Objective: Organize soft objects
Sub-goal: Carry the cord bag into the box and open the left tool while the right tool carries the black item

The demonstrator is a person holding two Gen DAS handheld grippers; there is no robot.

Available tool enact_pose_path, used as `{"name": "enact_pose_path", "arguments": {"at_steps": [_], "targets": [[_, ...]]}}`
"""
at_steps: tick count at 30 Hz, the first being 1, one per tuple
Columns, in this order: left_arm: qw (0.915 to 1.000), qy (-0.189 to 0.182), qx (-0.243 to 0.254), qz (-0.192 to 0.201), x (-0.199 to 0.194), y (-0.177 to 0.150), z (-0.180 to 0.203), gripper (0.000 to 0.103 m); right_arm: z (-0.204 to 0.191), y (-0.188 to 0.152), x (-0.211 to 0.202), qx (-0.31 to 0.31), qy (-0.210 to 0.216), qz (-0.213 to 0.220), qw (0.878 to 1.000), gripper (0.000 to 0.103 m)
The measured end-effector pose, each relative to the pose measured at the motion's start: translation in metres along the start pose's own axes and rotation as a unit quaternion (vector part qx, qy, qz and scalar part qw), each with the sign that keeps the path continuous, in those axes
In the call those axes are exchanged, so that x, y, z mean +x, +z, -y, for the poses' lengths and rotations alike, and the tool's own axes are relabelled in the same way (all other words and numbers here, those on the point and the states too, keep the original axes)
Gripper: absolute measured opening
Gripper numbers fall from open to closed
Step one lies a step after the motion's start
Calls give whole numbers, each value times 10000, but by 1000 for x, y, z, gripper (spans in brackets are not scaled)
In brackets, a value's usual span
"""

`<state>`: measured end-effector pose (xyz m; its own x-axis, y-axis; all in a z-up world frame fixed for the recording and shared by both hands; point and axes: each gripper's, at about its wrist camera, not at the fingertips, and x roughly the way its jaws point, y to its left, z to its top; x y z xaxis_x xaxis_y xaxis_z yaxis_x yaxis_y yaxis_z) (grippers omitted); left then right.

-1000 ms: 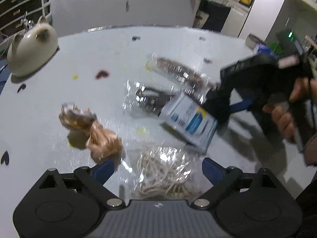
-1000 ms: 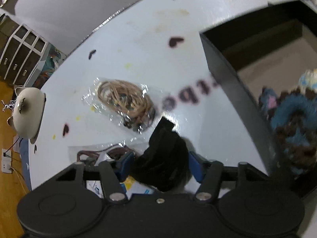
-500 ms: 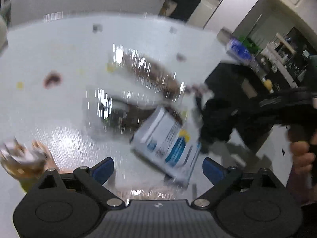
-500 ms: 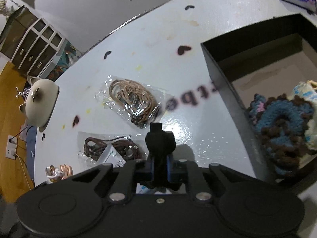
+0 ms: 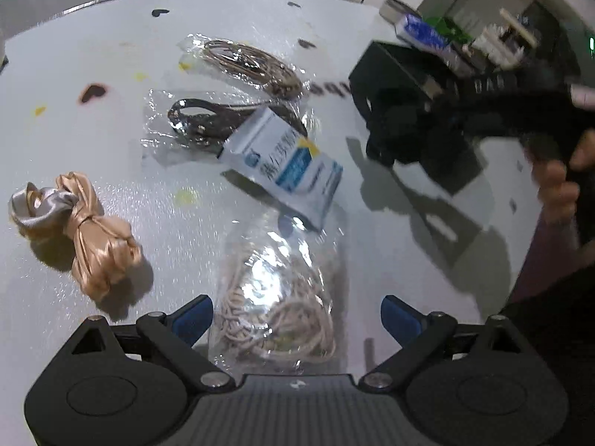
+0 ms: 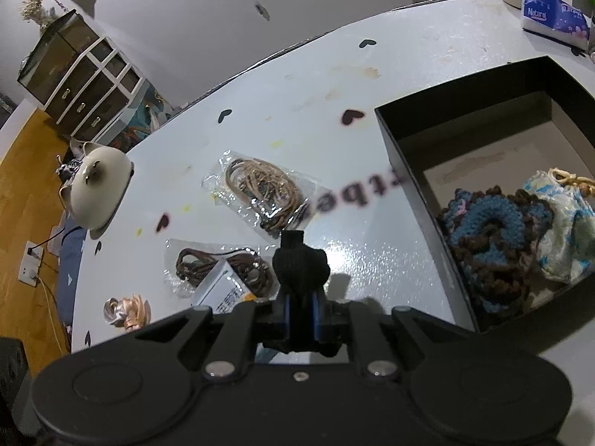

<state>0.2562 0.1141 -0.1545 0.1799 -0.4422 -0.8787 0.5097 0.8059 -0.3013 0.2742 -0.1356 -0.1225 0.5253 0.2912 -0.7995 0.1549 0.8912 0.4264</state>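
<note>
Right wrist view: my right gripper (image 6: pixel 300 310) has its jaws clenched on a black scrunchie (image 6: pixel 300 269), held above the counter (image 6: pixel 372 245), the box (image 6: pixel 420 193) to their right. My left gripper (image 5: pixel 296 317) jaws are released, a bag of cords (image 5: pixel 275 293) between them.

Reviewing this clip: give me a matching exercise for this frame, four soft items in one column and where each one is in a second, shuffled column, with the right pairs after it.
Items
1. black fabric piece
2. blue crocheted scrunchie
3. satin scrunchie
4. bag of cream cords

Places
A. inside the black box
B. on the table, between the open fingers of the left gripper
C. clamped in the right gripper
D. loose on the table, left of the left gripper's view

Pairs: 1-C, 2-A, 3-D, 4-B
</note>
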Motion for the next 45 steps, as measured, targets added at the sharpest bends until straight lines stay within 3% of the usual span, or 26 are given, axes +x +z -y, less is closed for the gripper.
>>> {"name": "enact_pose_path", "arguments": {"at_steps": [6, 8, 13, 18, 32, 45], "targets": [[9980, 587, -32, 244, 8, 1, 19, 93, -4, -9, -11, -187, 74, 40, 9998, 11], [9971, 714, -59, 250, 12, 4, 23, 85, -6, -14, -15, -267, 85, 45, 9996, 11], [9942, 1041, 49, 275, 14, 2, 32, 77, -7, -23, -28, -477, 84, 90, 9988, 11], [9927, 1094, -183, 478, 5, -2, 31, 67, -6, -29, -39, -566, 84, 162, 9982, 11], [9819, 1167, -191, 1477, -45, 8, 73, 66, 3, -33, -85, -945, 259, 618, 9933, 11], [9718, 946, 1158, 1823, -29, 88, 137, 66, 57, -3, -129, -857, 329, 1028, 9905, 11]]}}
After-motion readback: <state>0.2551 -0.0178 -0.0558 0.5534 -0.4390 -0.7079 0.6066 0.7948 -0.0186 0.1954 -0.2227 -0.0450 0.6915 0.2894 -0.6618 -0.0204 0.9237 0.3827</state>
